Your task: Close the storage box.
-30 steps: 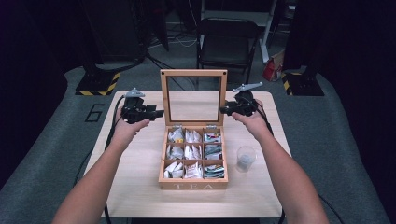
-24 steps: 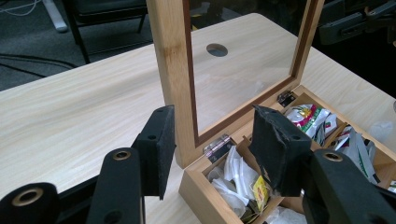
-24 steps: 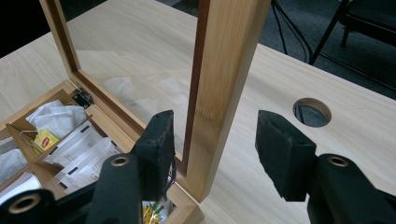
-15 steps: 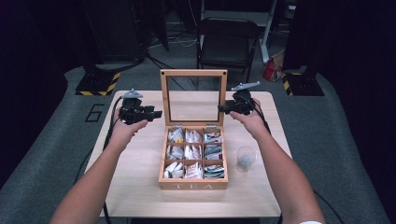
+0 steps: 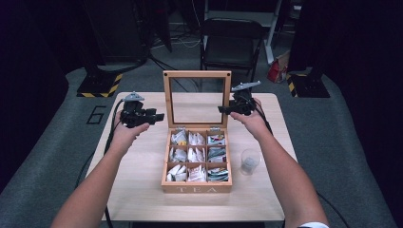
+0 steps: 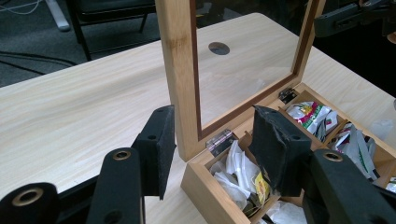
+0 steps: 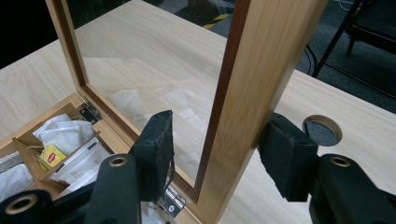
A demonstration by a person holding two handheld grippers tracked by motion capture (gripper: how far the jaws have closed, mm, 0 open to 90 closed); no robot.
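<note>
A wooden tea box (image 5: 197, 187) sits mid-table, its compartments packed with tea bags (image 5: 195, 156). Its glass-paned lid (image 5: 197, 74) stands upright. My right gripper (image 5: 221, 109) is at the lid's right edge. In the right gripper view its jaws (image 7: 223, 126) straddle the lid's side rail (image 7: 261, 56): one pad rests against the outer face, while the other stands off the glass. My left gripper (image 5: 159, 116) hovers just short of the lid's left edge. It (image 6: 215, 135) is open, with the left rail (image 6: 180, 70) just ahead of the pads.
A clear glass cup (image 5: 249, 161) stands to the right of the box. The light wood table (image 5: 142, 190) has a round cable hole (image 6: 218, 48) behind the lid. A black chair (image 5: 230, 42) stands beyond the far edge.
My right gripper has edged slightly left onto the lid's right rail. The left gripper and the lid have not moved.
</note>
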